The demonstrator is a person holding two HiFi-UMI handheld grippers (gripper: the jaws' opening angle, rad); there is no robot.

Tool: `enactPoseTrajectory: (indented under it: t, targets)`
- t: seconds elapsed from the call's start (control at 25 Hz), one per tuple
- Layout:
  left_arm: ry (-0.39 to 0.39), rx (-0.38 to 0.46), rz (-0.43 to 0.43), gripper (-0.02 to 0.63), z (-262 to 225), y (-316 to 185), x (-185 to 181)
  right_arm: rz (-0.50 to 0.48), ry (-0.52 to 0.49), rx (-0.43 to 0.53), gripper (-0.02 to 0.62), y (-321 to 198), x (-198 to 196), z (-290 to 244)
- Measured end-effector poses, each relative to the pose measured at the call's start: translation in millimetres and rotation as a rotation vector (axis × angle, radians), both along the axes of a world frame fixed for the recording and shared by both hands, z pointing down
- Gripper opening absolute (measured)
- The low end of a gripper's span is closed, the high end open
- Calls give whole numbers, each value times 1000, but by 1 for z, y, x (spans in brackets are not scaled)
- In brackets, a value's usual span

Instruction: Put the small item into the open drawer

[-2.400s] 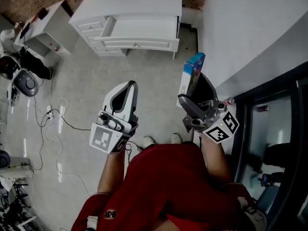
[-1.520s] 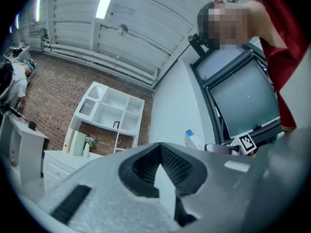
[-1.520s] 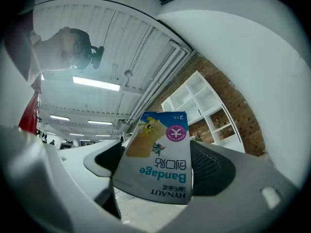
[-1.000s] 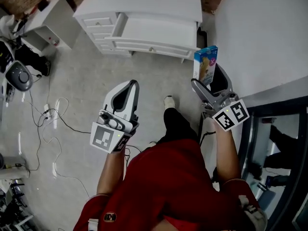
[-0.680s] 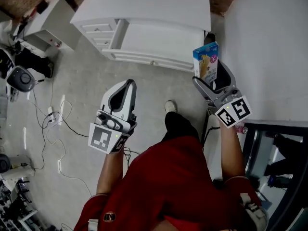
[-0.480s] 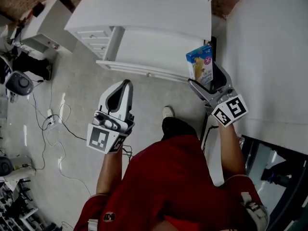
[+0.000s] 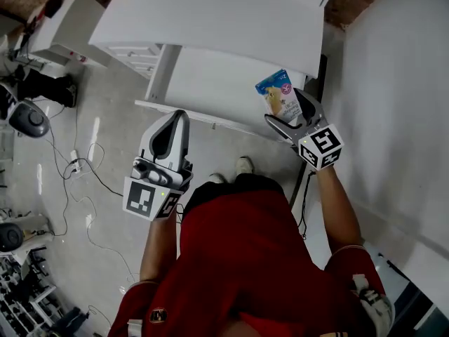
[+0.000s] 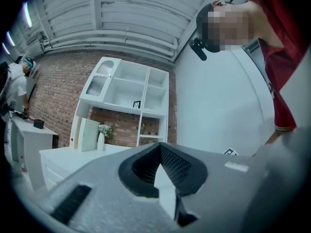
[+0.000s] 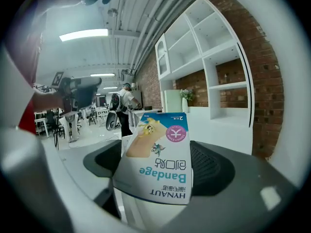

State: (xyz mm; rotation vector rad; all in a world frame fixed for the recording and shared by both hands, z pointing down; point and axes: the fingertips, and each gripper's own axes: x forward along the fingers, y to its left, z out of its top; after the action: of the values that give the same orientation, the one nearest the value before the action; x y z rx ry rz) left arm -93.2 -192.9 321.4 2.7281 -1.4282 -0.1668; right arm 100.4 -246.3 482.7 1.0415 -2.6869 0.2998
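Observation:
In the head view my right gripper (image 7: pixel 286 112) is shut on a small blue and white bandage box (image 7: pixel 279 95). The box stands upright over the right end of the open white drawer (image 7: pixel 203 115) of a white dresser (image 7: pixel 210 12). The right gripper view shows the same box (image 9: pixel 160 171) pinched between the right gripper's (image 9: pixel 160 152) two dark pads, its print upside down. My left gripper (image 7: pixel 172 120) hangs just in front of the drawer's front panel, towards the left. Its jaws are shut with nothing between them, as the left gripper (image 8: pixel 160 152) view confirms.
A white side desk (image 7: pixel 59 23) stands at the upper left, with cables (image 7: pixel 77 181) and a round device (image 7: pixel 28 118) on the floor below it. A white wall (image 7: pixel 393 83) runs along the right. My shoe (image 7: pixel 243 166) is near the drawer. Open shelving (image 8: pixel 131 96) rises behind the dresser.
I have walked up to the dresser. The right gripper has carried the bandage box forward and left, from beside the wall to over the open drawer. The left gripper now reaches the drawer front.

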Motion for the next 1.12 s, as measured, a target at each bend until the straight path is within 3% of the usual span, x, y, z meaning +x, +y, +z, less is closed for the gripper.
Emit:
enactPoseTrajectory:
  t: [0.2, 0.68, 1.12]
  targets:
    - [-5, -8, 0, 2, 10, -33, -12, -42, 134, -78, 451, -37, -11, 60]
    - [-20, -46, -17, 2, 20, -53, -48, -37, 353, -264, 451, -70, -23, 159]
    - [-41, -77, -70, 2, 29, -56, -81, 5, 531, -384, 451, -87, -20, 207]
